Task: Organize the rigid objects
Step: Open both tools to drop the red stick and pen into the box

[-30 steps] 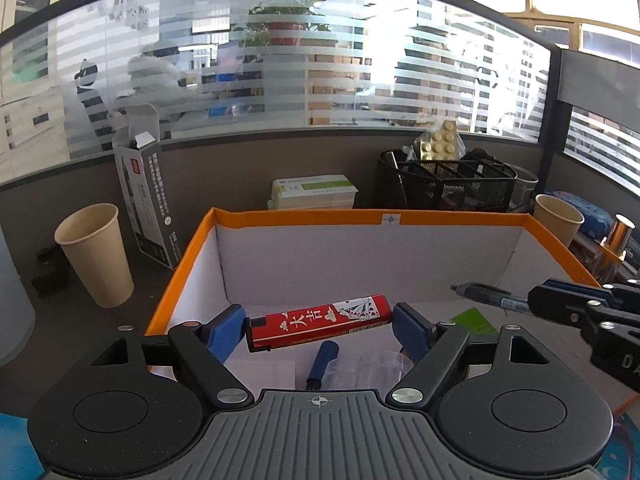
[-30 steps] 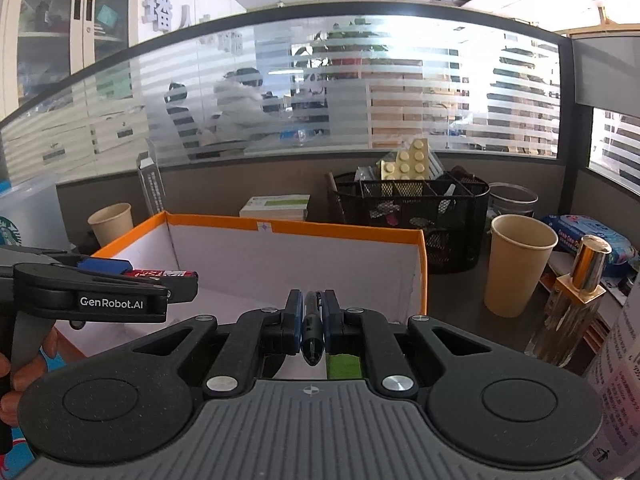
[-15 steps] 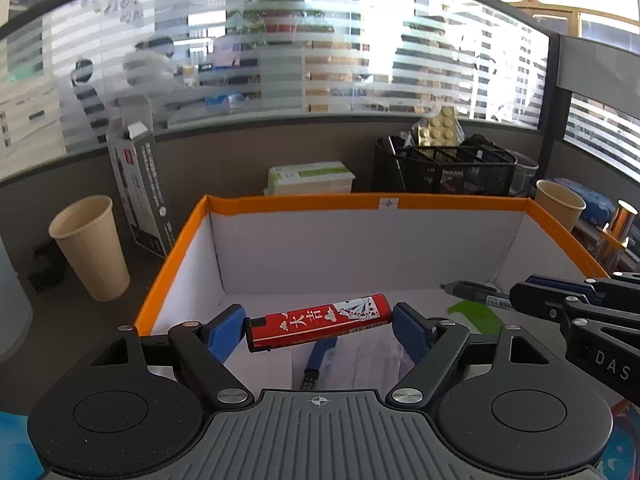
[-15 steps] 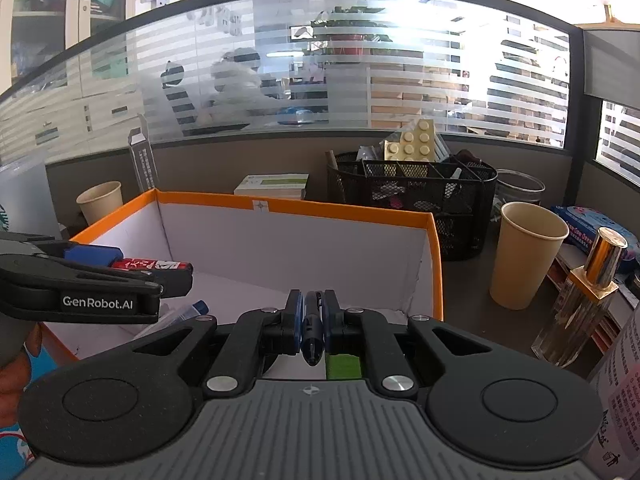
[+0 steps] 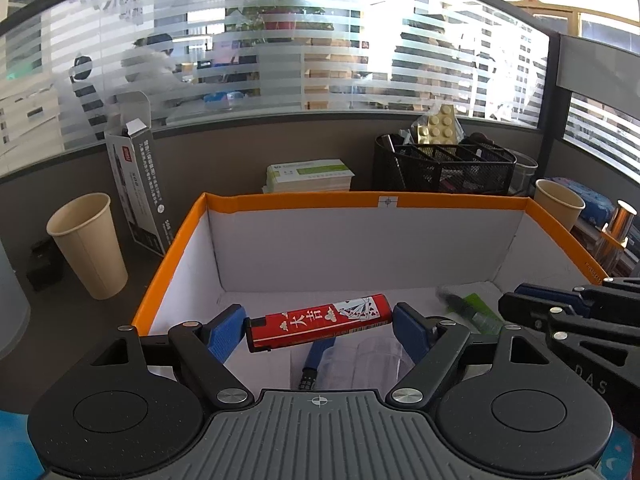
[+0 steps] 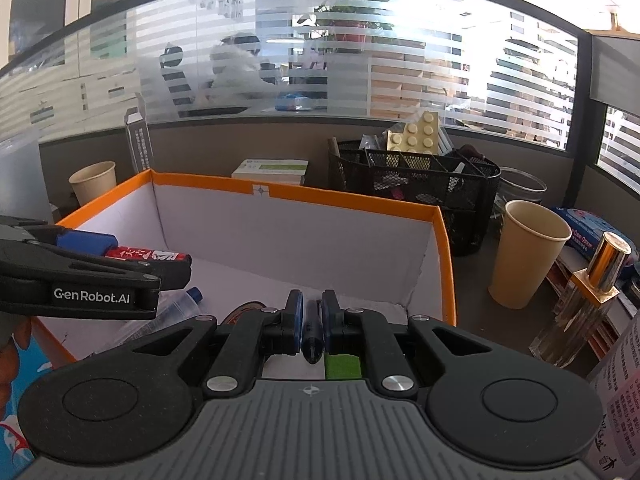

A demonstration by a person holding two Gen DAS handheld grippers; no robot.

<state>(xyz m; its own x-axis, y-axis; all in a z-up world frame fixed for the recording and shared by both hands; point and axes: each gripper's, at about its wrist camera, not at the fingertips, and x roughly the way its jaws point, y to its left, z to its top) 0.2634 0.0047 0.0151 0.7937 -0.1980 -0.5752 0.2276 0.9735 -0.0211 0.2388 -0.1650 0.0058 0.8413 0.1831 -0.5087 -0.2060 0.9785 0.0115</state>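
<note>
Gripping the lighter endwise, left gripper is unchanged (right gripper keeps its pen).

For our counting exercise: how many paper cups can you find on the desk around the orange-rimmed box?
2. One paper cup stands left of the orange-rimmed box, near the tall carton. The other paper cup stands right of the box, beside the black mesh organizer. More may be hidden.

A paper cup stands at nine o'clock beside a tall grey carton. A black mesh organizer sits at one o'clock.
</note>
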